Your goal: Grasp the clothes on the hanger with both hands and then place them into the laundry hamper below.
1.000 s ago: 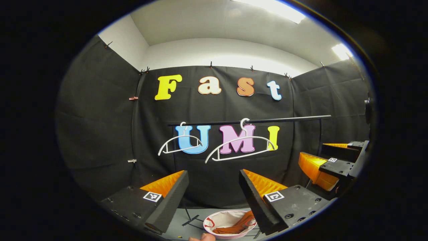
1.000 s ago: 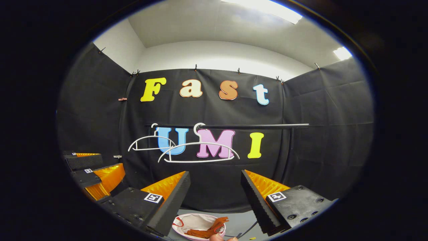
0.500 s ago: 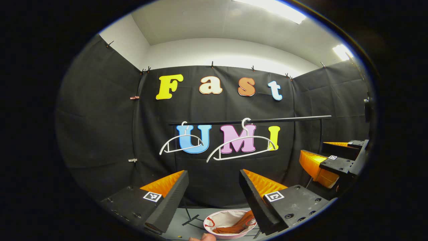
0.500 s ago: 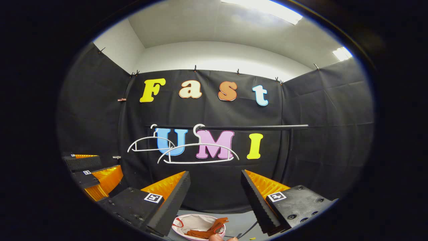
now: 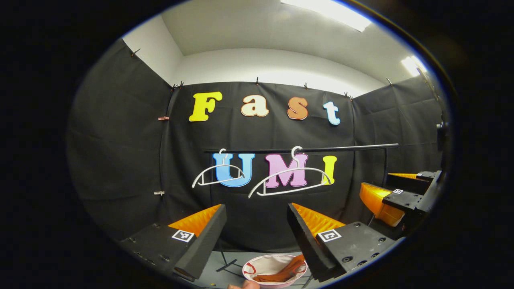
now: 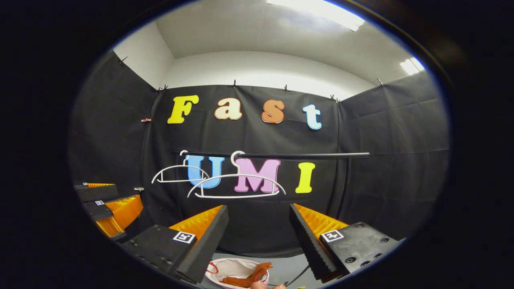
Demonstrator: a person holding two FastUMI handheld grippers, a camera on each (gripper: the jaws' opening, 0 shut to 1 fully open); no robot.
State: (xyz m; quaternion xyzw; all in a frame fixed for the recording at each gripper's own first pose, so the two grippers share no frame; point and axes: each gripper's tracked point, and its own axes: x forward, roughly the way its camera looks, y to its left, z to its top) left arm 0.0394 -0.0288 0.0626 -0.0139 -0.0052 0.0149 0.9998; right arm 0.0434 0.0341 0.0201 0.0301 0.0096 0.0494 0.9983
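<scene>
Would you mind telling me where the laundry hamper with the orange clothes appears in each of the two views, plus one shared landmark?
Left gripper view: the hamper sits at the bottom centre, between the claw's two fingers, against the right finger.
Right gripper view: the hamper sits at the bottom, just right of the claw's left finger.
Shared landmark: the bigger hanger on the rail, above the hamper.

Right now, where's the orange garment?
The orange garment lies inside the white hamper on the floor, low in the left gripper view between that claw's fingers, below the bare white hangers on the rail.
</scene>
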